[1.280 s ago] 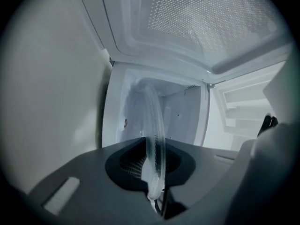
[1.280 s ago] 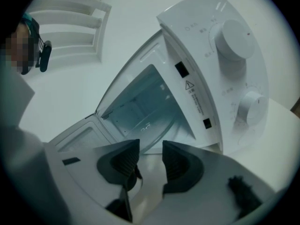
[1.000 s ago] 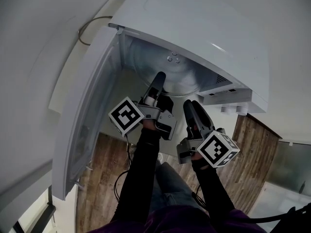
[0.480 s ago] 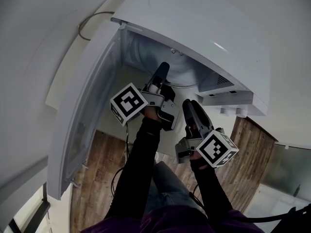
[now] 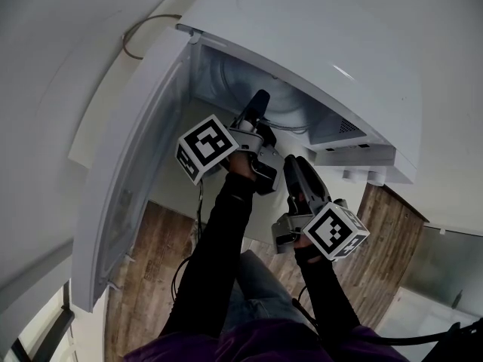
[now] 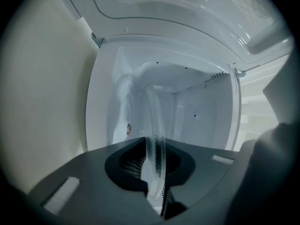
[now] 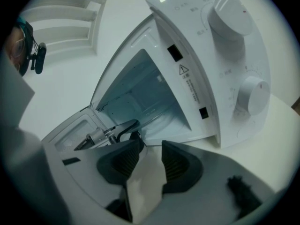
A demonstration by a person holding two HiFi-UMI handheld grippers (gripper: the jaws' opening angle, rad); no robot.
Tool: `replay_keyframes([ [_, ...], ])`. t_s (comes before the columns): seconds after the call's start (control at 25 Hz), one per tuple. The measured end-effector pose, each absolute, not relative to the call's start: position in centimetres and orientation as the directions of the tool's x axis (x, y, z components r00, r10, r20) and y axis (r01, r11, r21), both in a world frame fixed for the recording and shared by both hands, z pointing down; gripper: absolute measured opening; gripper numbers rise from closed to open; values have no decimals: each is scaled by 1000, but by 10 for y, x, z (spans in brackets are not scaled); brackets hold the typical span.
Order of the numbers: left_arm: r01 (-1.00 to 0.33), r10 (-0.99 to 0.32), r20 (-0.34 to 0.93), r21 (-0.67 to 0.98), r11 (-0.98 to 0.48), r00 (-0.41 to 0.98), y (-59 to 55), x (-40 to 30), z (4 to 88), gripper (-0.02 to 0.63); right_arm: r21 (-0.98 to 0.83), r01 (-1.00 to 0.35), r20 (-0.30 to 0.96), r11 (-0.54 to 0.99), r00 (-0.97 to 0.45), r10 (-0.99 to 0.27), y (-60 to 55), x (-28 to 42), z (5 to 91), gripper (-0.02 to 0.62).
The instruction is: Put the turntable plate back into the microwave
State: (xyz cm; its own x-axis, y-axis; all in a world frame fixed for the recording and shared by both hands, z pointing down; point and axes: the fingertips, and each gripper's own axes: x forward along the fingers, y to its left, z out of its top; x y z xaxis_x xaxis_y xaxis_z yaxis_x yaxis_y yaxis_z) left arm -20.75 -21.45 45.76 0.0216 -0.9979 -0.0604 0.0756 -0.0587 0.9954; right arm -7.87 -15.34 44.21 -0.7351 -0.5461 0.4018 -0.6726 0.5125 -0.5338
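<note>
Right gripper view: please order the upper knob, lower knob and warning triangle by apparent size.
1. Upper knob and lower knob: nearly alike, not ranked.
2. Warning triangle: clearly smallest.

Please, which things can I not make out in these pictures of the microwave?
- Left tool view: the cavity floor, covered by the left tool and the turntable plate it grips.
- Head view: most of the plate, hidden under the top of the microwave.
- Right tool view: print on the warning label, too small.
</note>
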Motion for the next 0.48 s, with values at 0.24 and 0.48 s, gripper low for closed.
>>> replay_keyframes([
  [0.24, 69, -999, -32, 997, -30, 33, -220, -207, 462, 37, -514, -688, 416, 512, -722, -553, -157, -77, 445, 146],
  [0.48, 74, -999, -9, 997, -7, 30, -223, -211, 466, 37, -509, -684, 414, 523, -727, -547, -160, -81, 445, 146],
])
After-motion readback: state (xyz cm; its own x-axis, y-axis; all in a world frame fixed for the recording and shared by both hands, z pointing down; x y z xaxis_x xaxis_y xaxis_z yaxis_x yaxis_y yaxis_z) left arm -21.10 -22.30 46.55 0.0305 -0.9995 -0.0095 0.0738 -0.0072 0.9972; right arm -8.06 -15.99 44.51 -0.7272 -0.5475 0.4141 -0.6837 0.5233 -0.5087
